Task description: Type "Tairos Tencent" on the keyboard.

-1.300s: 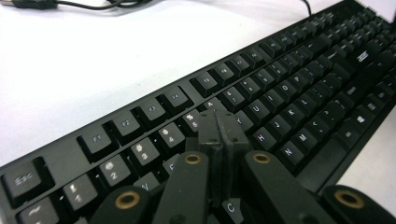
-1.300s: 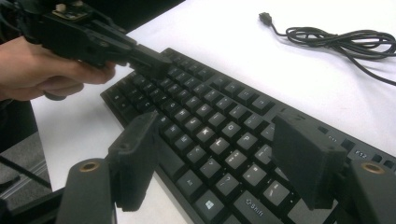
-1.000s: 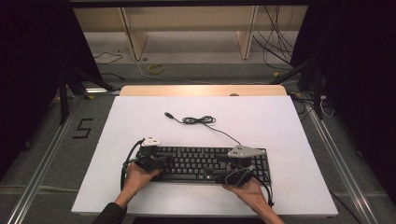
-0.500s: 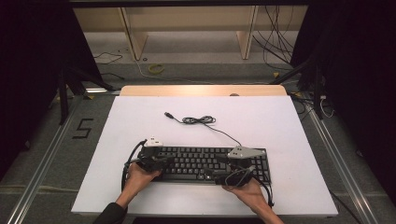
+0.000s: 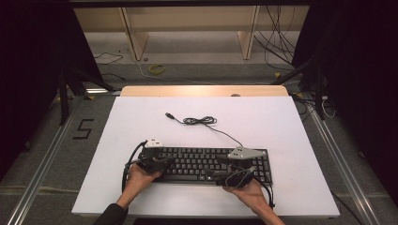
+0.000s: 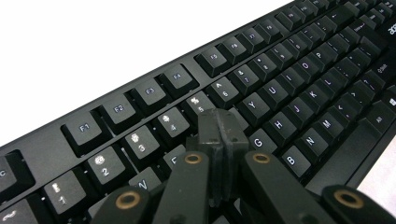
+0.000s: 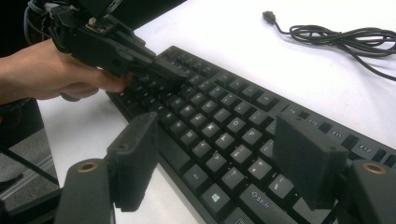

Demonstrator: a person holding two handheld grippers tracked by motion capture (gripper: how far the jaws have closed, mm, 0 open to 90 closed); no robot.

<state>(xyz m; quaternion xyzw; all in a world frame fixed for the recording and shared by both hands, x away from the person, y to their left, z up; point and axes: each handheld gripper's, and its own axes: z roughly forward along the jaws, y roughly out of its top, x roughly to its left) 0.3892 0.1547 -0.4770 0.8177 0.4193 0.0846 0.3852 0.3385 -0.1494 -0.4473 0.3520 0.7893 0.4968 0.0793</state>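
Black keyboard (image 5: 213, 164) lies at the six o'clock edge of the white table (image 5: 281, 126), its cable (image 5: 202, 121) coiled loose toward twelve o'clock, plug end unconnected. Left gripper (image 6: 219, 135) has its jaws pressed fully together with nothing between them; the closed tip sits on the key field around the R and T keys, like a single finger for pressing keys. Right gripper (image 7: 219, 158) hovers over the keyboard's three o'clock half, jaws spread wide, holding nothing. Judgement: the work in hand appears to be key pressing with the left tip; whether any key is depressed cannot be told. No visible result marks progress, so most appears outstanding.
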